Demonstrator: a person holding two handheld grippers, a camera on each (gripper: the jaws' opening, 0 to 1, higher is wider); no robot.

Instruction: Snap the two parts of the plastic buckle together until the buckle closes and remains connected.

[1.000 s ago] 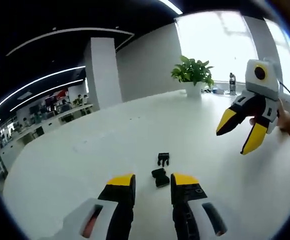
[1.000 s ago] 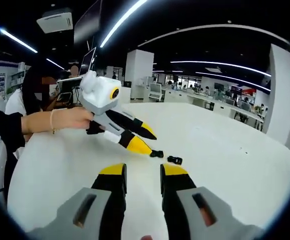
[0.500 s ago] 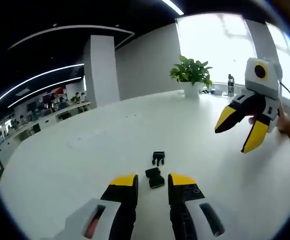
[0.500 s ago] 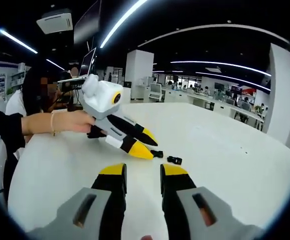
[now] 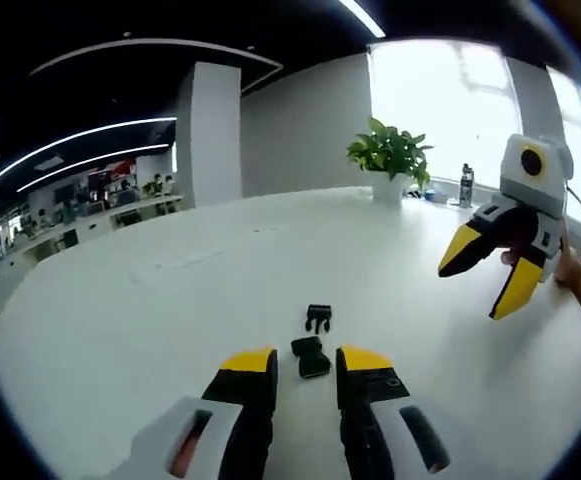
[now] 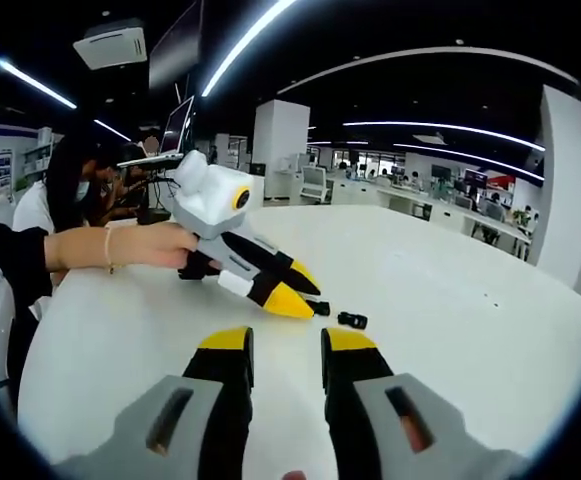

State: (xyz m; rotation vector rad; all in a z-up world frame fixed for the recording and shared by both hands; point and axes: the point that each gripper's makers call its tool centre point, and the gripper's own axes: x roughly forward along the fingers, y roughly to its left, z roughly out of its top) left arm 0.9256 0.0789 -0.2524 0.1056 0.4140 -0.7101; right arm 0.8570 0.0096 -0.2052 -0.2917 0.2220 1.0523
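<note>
Two separate black buckle halves on the white table point(image 5: 120, 320): socket half point(image 5: 311, 356) just ahead of the left gripper point(image 5: 306, 361), jaws apart, empty; pronged half point(image 5: 318, 318) just beyond; right gripper point(image 6: 286, 340) likewise spread, empty; potted plant point(image 5: 391, 160) far behind, nothing between.

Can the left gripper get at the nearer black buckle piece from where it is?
Probably yes: the nearer buckle piece lies on bare white table just ahead of the open left gripper, nothing between them.
</note>
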